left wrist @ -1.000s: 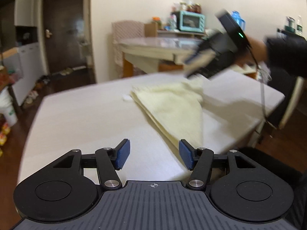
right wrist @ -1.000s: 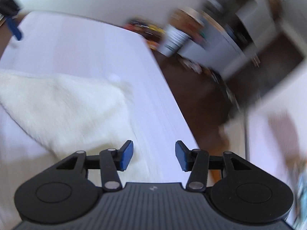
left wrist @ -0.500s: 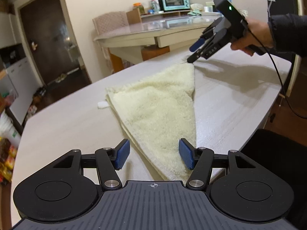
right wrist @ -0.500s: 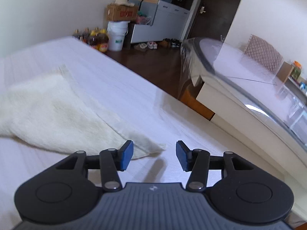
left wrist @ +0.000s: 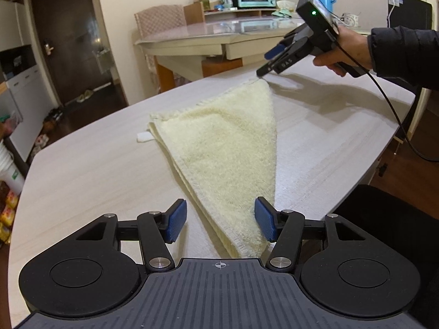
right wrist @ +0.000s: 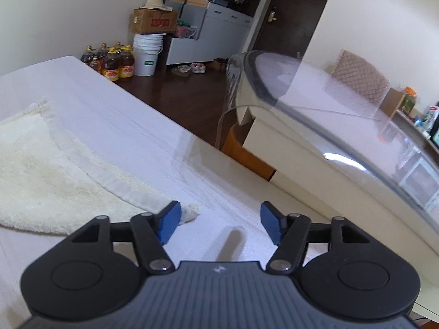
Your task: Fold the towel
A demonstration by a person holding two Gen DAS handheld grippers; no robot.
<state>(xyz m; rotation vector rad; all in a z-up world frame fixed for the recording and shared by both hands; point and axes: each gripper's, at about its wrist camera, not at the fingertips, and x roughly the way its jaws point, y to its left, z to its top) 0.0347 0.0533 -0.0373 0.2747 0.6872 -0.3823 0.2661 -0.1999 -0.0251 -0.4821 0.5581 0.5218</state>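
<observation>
Your towel (left wrist: 227,148) lies flat on the counter (left wrist: 87,170), already folded into a cream triangle whose near tip sits between the parted, empty pads of your left gripper (left wrist: 221,220) and whose far tip lies just beside your right gripper (left wrist: 267,61). That one's jaws are opening, and in its own view the tip seems to sit just outside the left pad, so slide it in first. Close on both tips together, lift evenly and lay edge on edge; no container stands on the counter, only buckets (right wrist: 148,50) and a box (right wrist: 155,22) on the floor.
</observation>
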